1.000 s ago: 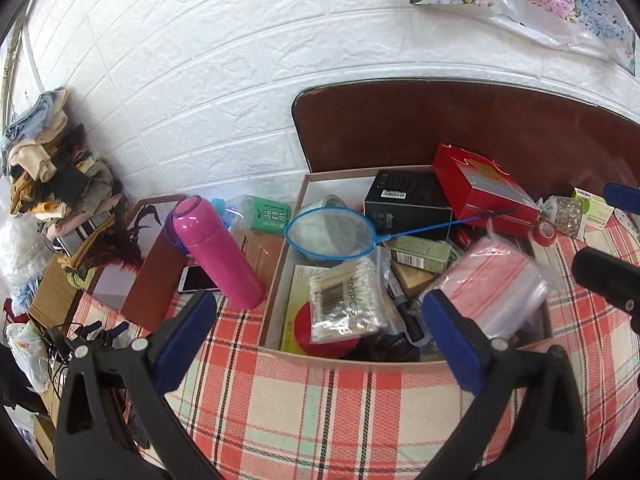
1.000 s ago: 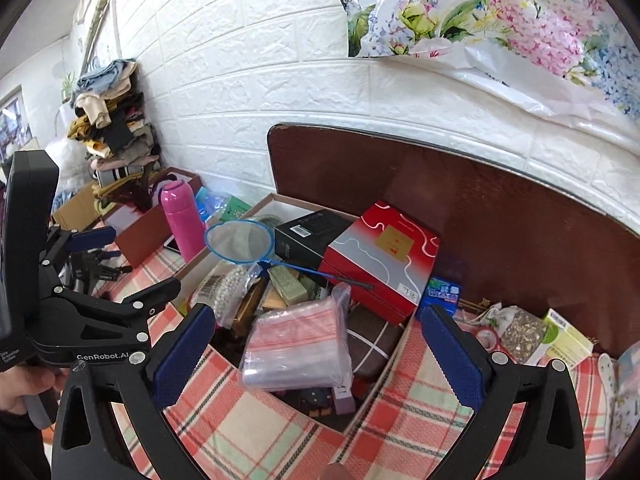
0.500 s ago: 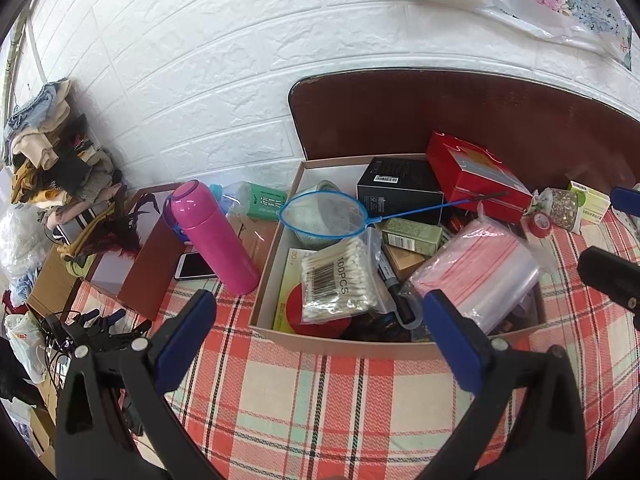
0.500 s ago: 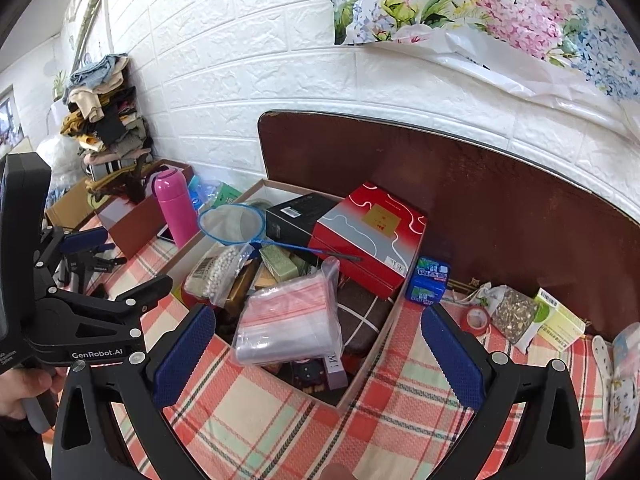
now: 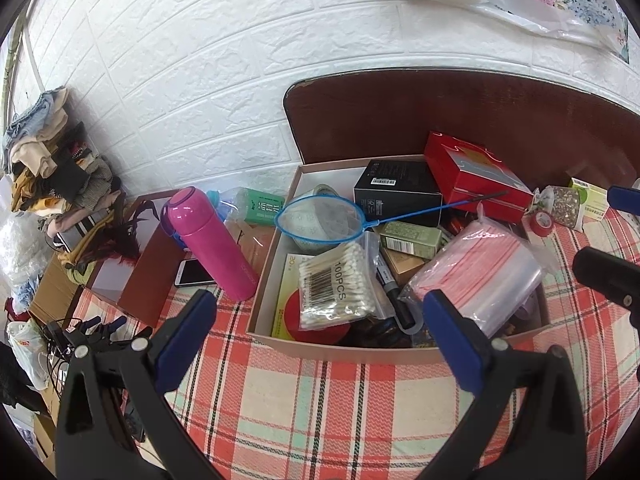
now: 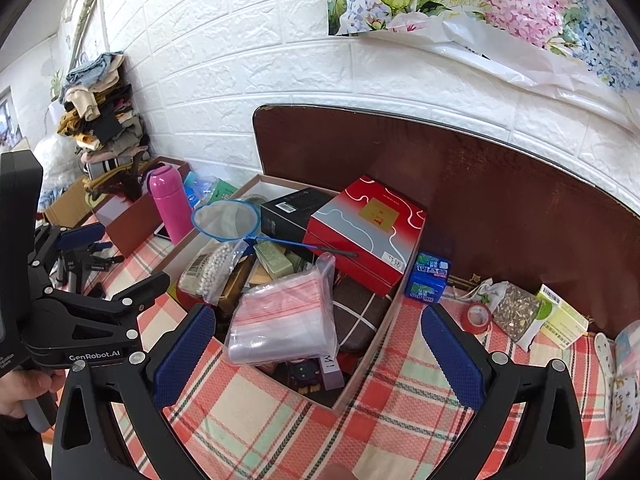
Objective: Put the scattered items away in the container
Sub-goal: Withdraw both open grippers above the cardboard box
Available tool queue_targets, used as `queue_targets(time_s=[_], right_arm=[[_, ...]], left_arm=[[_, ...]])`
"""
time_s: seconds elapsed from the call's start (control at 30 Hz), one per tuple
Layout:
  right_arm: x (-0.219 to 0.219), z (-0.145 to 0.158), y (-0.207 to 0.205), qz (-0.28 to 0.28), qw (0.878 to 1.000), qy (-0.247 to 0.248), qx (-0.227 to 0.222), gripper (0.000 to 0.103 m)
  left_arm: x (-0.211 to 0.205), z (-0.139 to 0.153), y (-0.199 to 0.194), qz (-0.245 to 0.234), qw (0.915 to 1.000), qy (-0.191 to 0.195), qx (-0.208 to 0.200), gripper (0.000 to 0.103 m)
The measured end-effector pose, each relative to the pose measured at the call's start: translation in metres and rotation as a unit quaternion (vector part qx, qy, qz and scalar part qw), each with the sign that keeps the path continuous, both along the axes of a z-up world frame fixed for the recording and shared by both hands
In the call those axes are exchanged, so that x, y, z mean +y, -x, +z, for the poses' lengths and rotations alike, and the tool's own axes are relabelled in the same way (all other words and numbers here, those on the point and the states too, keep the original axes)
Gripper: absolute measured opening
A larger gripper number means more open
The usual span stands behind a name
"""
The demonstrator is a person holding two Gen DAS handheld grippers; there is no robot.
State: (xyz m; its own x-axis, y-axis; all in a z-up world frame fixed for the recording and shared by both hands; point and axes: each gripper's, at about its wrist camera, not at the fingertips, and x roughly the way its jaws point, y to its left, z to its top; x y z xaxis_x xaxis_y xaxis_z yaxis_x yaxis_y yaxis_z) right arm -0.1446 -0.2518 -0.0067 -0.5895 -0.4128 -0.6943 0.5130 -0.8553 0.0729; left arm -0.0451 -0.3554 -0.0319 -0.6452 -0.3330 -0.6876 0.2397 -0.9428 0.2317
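Note:
A shallow cardboard box point(image 5: 340, 350) point(image 6: 370, 364) on the plaid cloth holds many items: a blue hand net point(image 5: 320, 222), a bag of cotton swabs point(image 5: 340, 284), a zip bag of pink sheets point(image 5: 480, 280) point(image 6: 284, 320), a black box point(image 5: 396, 192) and a red box point(image 5: 472, 176) point(image 6: 368, 232). Outside it stand a pink bottle point(image 5: 212, 240) point(image 6: 166, 200) on the left and a red tape roll point(image 6: 476, 316), a blue packet point(image 6: 428, 280), a seed pouch point(image 6: 516, 308) and a green-white carton point(image 6: 560, 316) on the right. My left gripper point(image 5: 320, 328) and right gripper point(image 6: 316, 340) are open and empty, in front of the box.
A brown board point(image 6: 480, 188) leans on the white brick wall behind the box. A phone point(image 5: 194, 272), a green bottle point(image 5: 260, 206) and a brown open box point(image 5: 132, 276) sit left of the bottle. Clothes point(image 5: 48, 176) pile at the far left.
Both grippers have drawn back from the box, so it sits a little farther away and higher in both views. Both stay open and empty.

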Motion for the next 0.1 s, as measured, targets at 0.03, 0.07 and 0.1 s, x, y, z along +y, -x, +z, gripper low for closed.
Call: queue_targets(time_s=[0.03, 0.07, 0.1], right_arm=[[-0.0001, -0.0005, 0.0004, 0.0, 1.0, -0.001, 0.0, 0.103], [-0.0003, -0.0009, 0.0007, 0.0, 1.0, 0.0, 0.0, 0.103], [-0.0006, -0.001, 0.0014, 0.001, 1.0, 0.0, -0.001, 0.103]], left_arm=[[0.0004, 0.0002, 0.0001, -0.004, 1.0, -0.002, 0.001, 0.103], [0.0009, 0.0004, 0.0002, -0.006, 1.0, -0.003, 0.001, 0.103], [0.001, 0.0006, 0.0005, -0.008, 0.9999, -0.006, 0.001, 0.103]])
